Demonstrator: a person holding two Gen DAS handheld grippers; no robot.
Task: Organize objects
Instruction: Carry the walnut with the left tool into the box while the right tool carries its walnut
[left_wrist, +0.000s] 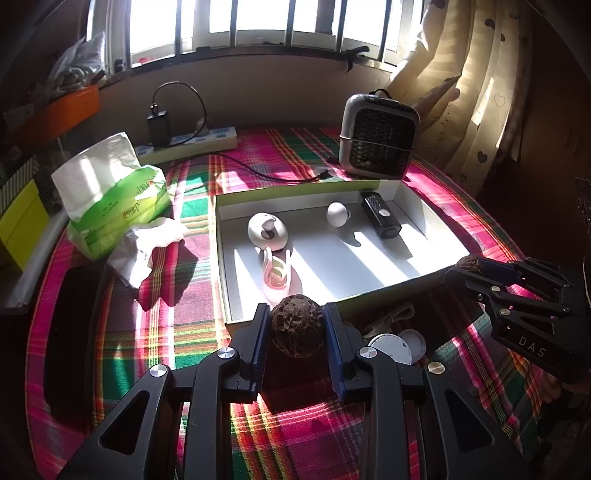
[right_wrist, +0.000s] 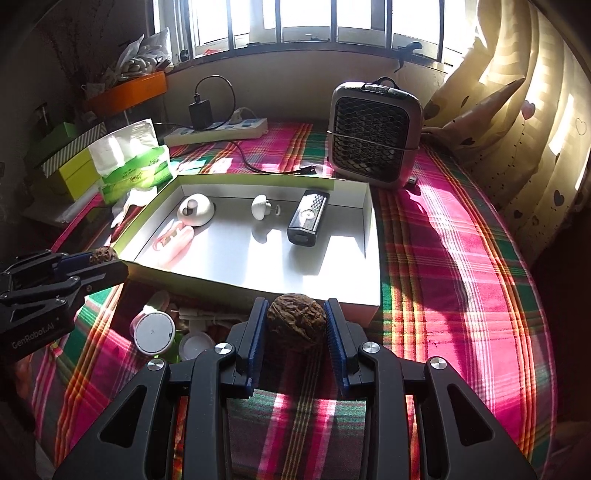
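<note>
plaid tablecloth (left_wrist: 461, 206) fills the whole field, pink and green, striped with sun from the barred window at twelve o'clock. on it, dead centre in both views, the shallow white box (left_wrist: 236, 295), the drop zone by the look of it.

at one o'clock behind the box stands the small grey mesh-front heater (right_wrist: 373, 136). at ten o'clock, the green tissue pack (left_wrist: 110, 199), and behind it the white power strip (left_wrist: 192, 142) with a black charger plugged in.

inside the box, four items already parked: black remote-like gadget (right_wrist: 308, 218) at the two o'clock corner, a white domed pod (right_wrist: 195, 210) at ten o'clock, a pink clip-shaped piece (right_wrist: 173, 236) just in front of it, and a small white round thing (right_wrist: 261, 206) mid-back.

left gripper (left_wrist: 297, 328) is clamped on a dark wrinkled walnut (left_wrist: 297, 325), hanging just over the box's near wall at six o'clock. right gripper (right_wrist: 295, 325) is pinching a second walnut (right_wrist: 297, 319), also at the near wall, toward the box's four o'clock corner.

still out on the cloth, in shadow in front of the box: white round lids or tubs (right_wrist: 153, 332) and some pale cord; can't tell exactly what.

my read: past halfway. both walnuts need releasing into the box, then that shadowed leftover pile.
</note>
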